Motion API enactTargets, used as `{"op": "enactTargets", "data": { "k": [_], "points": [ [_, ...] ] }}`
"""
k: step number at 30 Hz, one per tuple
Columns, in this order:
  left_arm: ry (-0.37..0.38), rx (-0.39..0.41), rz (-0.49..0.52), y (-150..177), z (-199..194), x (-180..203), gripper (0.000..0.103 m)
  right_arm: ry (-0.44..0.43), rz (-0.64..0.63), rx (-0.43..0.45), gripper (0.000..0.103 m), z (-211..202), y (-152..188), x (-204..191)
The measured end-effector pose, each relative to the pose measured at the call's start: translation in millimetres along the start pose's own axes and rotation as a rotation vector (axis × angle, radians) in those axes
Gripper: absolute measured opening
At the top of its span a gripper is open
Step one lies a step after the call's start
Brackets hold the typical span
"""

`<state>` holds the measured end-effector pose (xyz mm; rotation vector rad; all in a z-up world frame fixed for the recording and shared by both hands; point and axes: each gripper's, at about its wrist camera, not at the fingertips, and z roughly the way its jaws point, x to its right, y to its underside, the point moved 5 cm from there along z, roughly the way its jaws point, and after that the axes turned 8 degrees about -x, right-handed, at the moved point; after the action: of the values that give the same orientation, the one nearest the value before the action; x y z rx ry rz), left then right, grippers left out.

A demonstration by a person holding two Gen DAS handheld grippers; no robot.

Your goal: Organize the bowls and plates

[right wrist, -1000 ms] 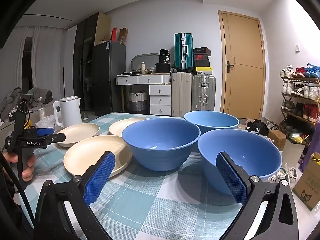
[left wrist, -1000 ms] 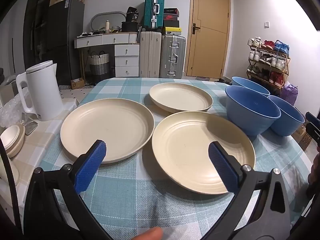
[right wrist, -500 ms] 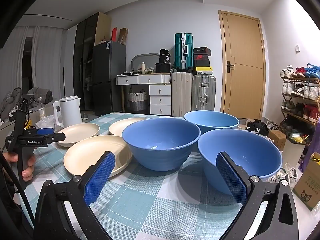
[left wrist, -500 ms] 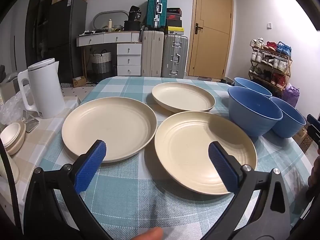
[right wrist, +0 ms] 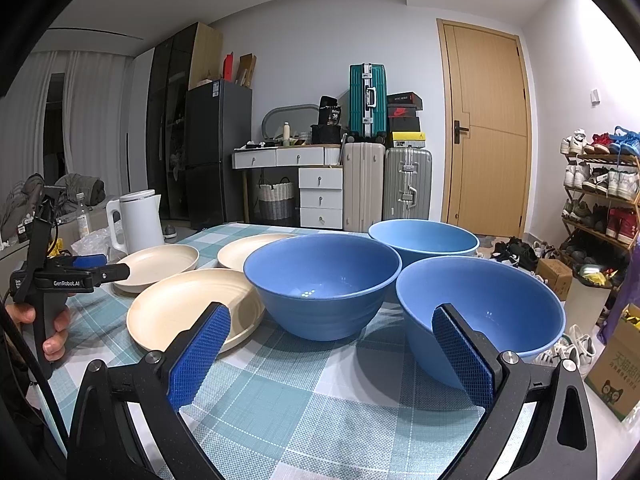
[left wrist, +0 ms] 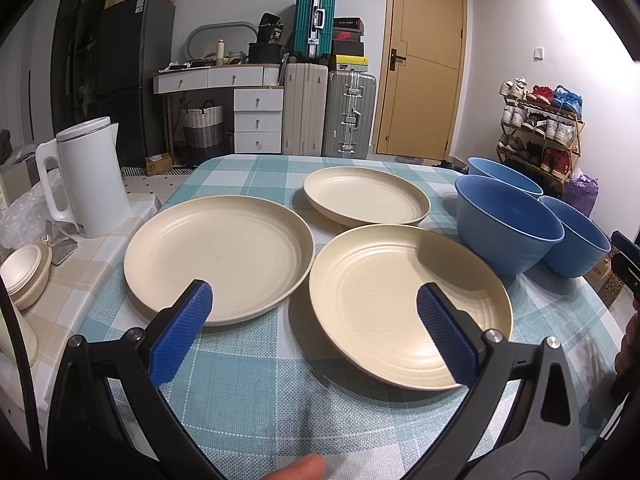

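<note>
three cream plates and three blue bowls spread on the checked worktop (left wrist: pixel 256 384).

the near plate (left wrist: pixel 408 304) lies beside the left plate (left wrist: pixel 218 248), the far plate (left wrist: pixel 366 196) behind them; the middle bowl (right wrist: pixel 322 284), near bowl (right wrist: pixel 484 312) and far bowl (right wrist: pixel 424 240) cluster to their right. left tongs (left wrist: pixel 314 316) and right tongs (right wrist: pixel 330 344) hover released, empty. a white kettle (left wrist: pixel 86 180) stands at the left.

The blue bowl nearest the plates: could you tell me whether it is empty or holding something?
Empty. The right wrist view looks into the blue bowl and shows only its bare blue bottom with small light reflections.
</note>
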<state>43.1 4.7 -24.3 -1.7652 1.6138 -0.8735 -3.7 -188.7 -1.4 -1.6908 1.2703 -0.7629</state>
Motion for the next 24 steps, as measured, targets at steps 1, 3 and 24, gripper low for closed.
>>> {"op": "enactTargets", "data": {
  "k": [1,3,24],
  "points": [
    [0.000,0.000,0.000,0.0,-0.2,-0.3,0.102,0.000,0.000,-0.003,0.103,0.7,0.0,-0.6],
    [-0.001,0.000,-0.001,-0.1,-0.5,-0.3,0.102,0.002,-0.001,-0.010,0.103,2.0,0.2,-1.4],
    [-0.013,0.012,-0.050,-3.5,-6.0,-9.2,0.102,-0.007,0.020,-0.121,0.103,29.1,3.0,5.1]
  ]
}}
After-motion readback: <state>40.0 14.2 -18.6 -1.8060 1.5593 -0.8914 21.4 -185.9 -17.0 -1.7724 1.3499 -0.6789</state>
